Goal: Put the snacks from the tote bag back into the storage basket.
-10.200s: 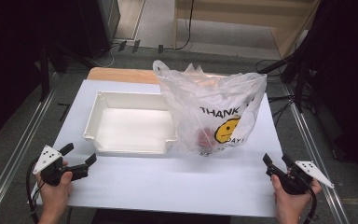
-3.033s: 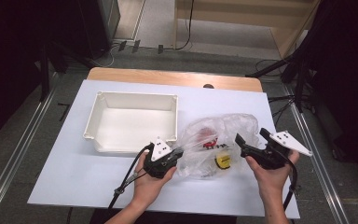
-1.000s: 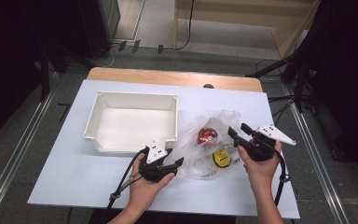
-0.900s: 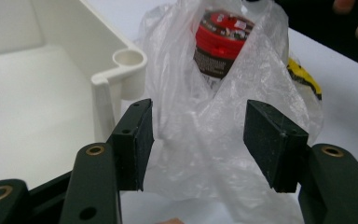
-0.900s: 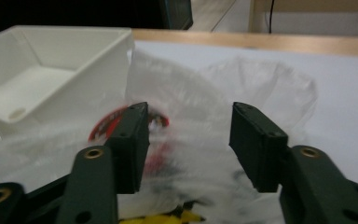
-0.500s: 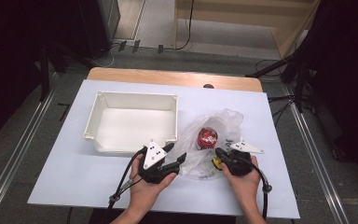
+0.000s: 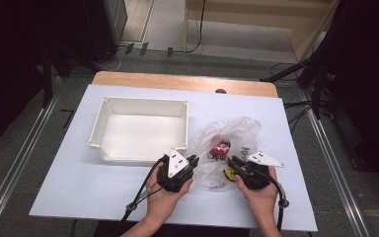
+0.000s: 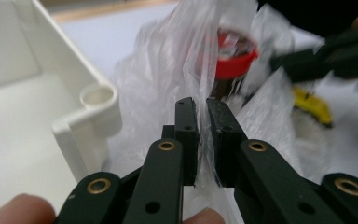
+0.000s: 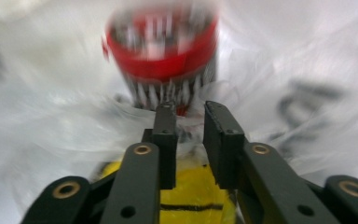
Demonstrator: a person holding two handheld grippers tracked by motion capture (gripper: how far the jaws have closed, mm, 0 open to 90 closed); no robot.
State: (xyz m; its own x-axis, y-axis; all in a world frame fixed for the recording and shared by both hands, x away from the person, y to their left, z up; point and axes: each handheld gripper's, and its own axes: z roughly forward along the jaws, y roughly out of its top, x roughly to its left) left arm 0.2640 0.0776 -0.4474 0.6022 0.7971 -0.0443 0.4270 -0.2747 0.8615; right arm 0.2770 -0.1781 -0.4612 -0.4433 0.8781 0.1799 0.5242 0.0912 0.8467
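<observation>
Both forearms come in from the near edge of the table in the high view, angled slightly toward each other. The left hand [image 7: 164, 193] wraps its gripper's body from below, and the left gripper [image 7: 191, 161] points forward and a little to the right, its grey three-cornered plate facing up and its cable trailing back beside the wrist. In the left gripper view its jaws have just been closing and stand nearly together, pinching a fold of thin clear plastic film [image 8: 204, 116]. The right hand [image 7: 257, 192] holds the right gripper [image 7: 233, 162] pointing forward and left, low over the table. Its jaws have just been opening slightly; a narrow gap shows between them.
</observation>
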